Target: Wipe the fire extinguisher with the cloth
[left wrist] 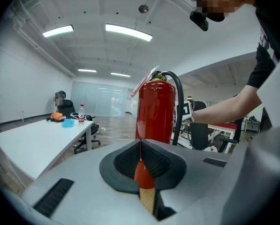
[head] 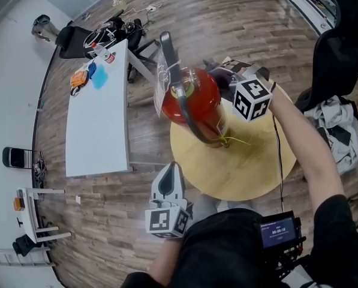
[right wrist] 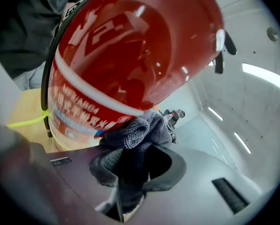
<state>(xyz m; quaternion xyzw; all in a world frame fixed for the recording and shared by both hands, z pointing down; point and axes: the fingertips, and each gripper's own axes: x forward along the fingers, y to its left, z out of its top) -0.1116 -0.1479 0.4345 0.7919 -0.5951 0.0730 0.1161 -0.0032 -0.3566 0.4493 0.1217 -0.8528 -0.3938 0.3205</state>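
One fire extinguisher (head: 205, 95), one cloth (right wrist: 140, 130) clamped in right gripper (right wrist: 130, 168) fingers against it, left gripper (left wrist: 140, 156) fingers together

fire extinguisher (head: 198, 96) on round table (head: 258, 164)

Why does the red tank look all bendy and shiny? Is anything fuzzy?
Right gripper view: the wide lens bulges the fire extinguisher, and white glare streaks its side, while the cloth looks fairly sharp. Head view: the extinguisher's top looks smeared, probably by motion blur. Left gripper view: it stands straight and sharp.
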